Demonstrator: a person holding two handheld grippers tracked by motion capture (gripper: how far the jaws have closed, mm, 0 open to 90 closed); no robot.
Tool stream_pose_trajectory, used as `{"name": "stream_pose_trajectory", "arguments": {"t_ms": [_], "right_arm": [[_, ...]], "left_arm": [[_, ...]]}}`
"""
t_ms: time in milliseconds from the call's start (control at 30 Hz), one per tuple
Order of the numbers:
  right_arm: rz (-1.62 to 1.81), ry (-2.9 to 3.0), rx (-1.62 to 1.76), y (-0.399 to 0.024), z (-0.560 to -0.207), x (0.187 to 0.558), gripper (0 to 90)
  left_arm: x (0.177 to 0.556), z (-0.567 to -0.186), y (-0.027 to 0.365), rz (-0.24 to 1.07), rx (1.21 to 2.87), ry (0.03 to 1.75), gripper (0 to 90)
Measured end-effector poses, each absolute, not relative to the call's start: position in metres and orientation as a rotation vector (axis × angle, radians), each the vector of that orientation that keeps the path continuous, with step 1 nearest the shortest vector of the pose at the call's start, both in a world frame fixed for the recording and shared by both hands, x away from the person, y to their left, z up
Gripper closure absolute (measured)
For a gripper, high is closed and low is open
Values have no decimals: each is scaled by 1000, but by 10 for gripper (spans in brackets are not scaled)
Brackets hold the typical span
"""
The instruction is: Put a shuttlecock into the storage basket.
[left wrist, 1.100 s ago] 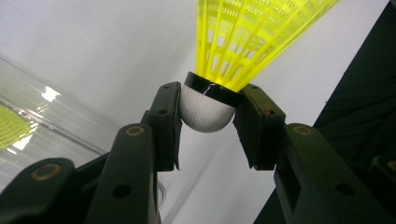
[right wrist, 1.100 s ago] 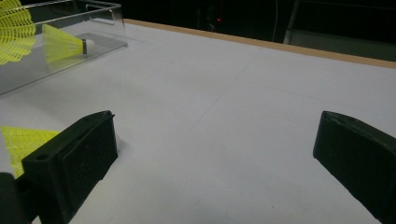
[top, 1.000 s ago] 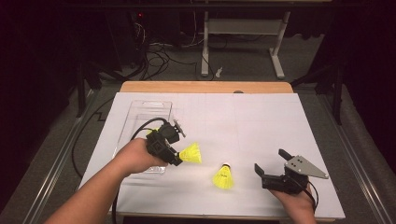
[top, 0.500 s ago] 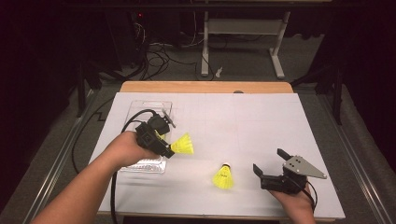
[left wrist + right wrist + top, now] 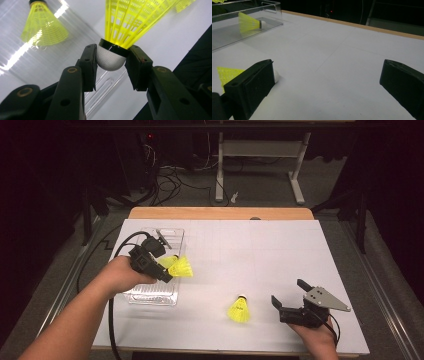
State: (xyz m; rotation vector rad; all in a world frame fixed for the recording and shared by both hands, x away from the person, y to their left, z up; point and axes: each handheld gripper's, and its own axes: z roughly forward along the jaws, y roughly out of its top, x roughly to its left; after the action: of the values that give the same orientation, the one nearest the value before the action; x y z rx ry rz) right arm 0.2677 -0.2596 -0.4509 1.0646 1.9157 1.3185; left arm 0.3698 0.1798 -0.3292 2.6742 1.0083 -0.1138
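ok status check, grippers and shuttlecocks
Left gripper shut on yellow shuttlecock, above clear tray. Right gripper open, resting on table. Second shuttlecock loose beside it. Nothing in the way.

The left gripper (image 5: 167,270) is carried above the table's left side, its jaws clamped on a shuttlecock's (image 5: 117,32) white cork head. The left forearm enters from the lower left. The right gripper (image 5: 290,300) rests low at the table's near right edge, jaws spread wide with nothing between them, pointing left.
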Motion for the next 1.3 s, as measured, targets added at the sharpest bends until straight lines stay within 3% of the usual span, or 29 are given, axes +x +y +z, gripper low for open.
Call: {"name": "stream_pose_trajectory", "arguments": {"t_ms": [1300], "right_arm": [[1307,1939,1046,-256,-453,269,3]], "left_arm": [[389,-346,258,-79,2532,1333,621]]}}
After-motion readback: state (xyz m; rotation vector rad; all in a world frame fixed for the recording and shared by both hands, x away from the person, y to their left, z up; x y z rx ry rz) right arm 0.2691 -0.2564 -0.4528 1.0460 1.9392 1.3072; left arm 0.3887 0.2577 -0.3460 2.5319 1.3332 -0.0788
